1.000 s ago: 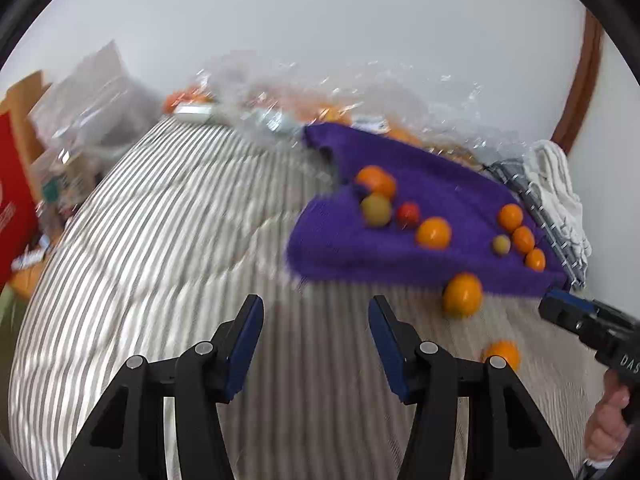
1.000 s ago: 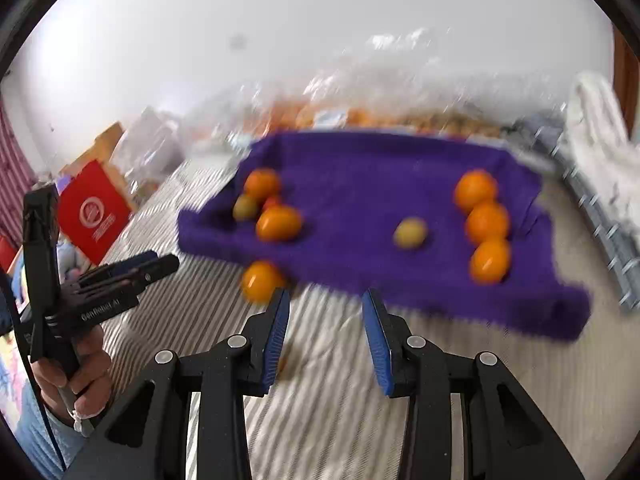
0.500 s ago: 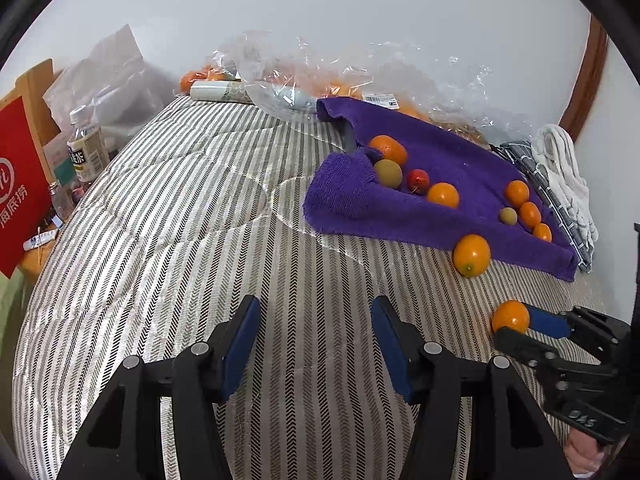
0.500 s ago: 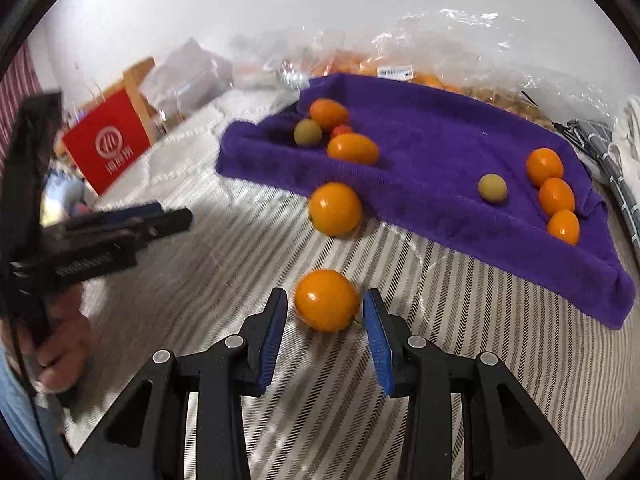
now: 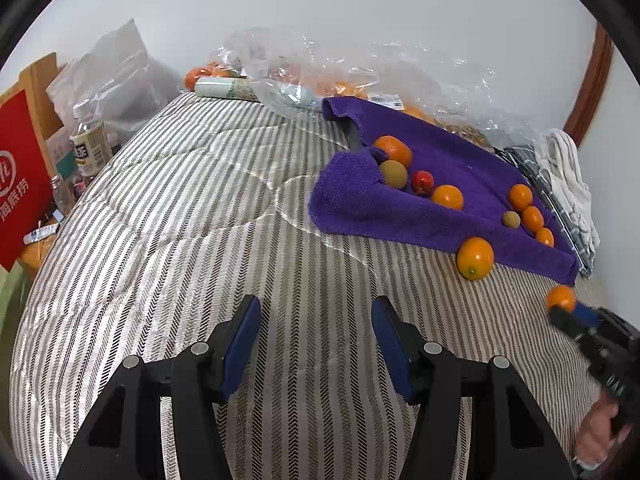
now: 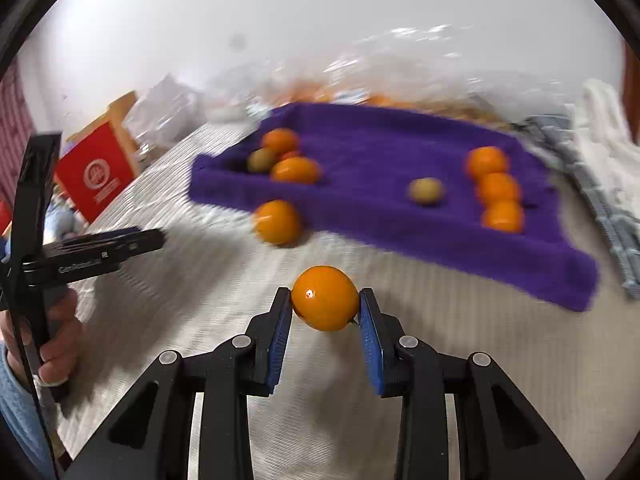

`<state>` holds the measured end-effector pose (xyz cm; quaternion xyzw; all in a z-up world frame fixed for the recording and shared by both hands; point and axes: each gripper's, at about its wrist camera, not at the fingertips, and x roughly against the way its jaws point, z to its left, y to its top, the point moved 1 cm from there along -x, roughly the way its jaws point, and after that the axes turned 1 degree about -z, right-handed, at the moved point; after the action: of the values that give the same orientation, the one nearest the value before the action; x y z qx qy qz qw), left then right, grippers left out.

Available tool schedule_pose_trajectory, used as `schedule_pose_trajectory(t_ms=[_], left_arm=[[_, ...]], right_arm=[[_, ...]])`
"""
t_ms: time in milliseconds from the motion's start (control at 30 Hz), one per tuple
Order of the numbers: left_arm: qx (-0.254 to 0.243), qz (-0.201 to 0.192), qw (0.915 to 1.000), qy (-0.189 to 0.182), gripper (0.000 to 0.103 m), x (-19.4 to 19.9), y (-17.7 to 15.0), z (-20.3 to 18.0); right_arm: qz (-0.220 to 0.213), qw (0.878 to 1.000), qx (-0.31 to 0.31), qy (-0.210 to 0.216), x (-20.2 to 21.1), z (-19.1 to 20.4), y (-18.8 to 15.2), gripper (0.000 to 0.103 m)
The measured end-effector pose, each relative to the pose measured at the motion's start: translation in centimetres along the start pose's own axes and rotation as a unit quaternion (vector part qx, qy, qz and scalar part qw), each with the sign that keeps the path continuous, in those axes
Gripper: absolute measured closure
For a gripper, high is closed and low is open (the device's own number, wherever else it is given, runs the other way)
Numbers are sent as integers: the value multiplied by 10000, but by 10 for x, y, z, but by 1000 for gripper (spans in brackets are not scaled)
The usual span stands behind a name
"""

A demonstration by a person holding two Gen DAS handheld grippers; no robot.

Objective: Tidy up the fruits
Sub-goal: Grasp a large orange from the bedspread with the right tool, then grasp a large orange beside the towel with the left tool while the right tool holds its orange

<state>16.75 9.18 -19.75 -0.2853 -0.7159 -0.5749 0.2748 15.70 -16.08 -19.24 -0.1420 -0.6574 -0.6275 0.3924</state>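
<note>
1. Right now the right gripper [image 6: 325, 307] is clamped on an orange [image 6: 324, 298], one blue pad on each side of it. Fruit sits at the fingertips, held just above the striped bedding [image 6: 460, 340], not resting on it as far as I can tell.
2. Orange is near-round, no real long axis; squeeze runs 3-to-9 o'clock across it.
3. Key relation: the purple towel [image 6: 384, 184] lies at 12 to 1 o'clock from the held orange, near edge close ahead. Judgement: the carry goes forward and a little right.
4. Row of three oranges [image 6: 498, 189] on the towel at about 1 o'clock, with a greenish fruit [image 6: 426, 191] just beside them. A second cluster sits at 11 o'clock.
5. One loose orange [image 6: 277, 222] at 11 o'clock, off the towel, touching or just beside its front edge; cannot tell which, view is blurred.
6. Left gripper [image 5: 316, 340] is spread apart, holding nothing, over bare bedding. From it the towel [image 5: 440, 168] is at 1 o'clock, well apart; the loose orange [image 5: 475, 258] is at 2 o'clock.
7. Right hand's side is nearer the towel and both off-towel fruits. Judgement: right places; loose orange comes after.
8. Risk: towel edge is raised and folded, so a fruit dropped short could roll back off.
</note>
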Motion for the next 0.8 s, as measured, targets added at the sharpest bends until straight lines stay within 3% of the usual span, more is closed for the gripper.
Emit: schedule_pose_trajectory(t_ms=[133, 300, 467, 633, 800], left_arm=[[35, -3, 10000, 25, 48, -1, 1, 1], [-153, 48, 9997, 204, 46, -3, 0, -6], [-233, 53, 9996, 174, 46, -2, 0, -8], [-344, 81, 9994, 70, 46, -2, -1, -12], [-1131, 229, 9929, 296, 47, -7, -8, -46]], right_arm=[[-179, 9979, -230, -576, 20, -45, -1, 69], [-196, 9937, -748, -812, 26, -95, -12, 69], [-217, 9902, -1187, -709, 26, -117, -23, 69], [-253, 9902, -1153, -749, 26, -114, -22, 69], [-223, 9896, -1287, -610, 24, -117, -24, 69]])
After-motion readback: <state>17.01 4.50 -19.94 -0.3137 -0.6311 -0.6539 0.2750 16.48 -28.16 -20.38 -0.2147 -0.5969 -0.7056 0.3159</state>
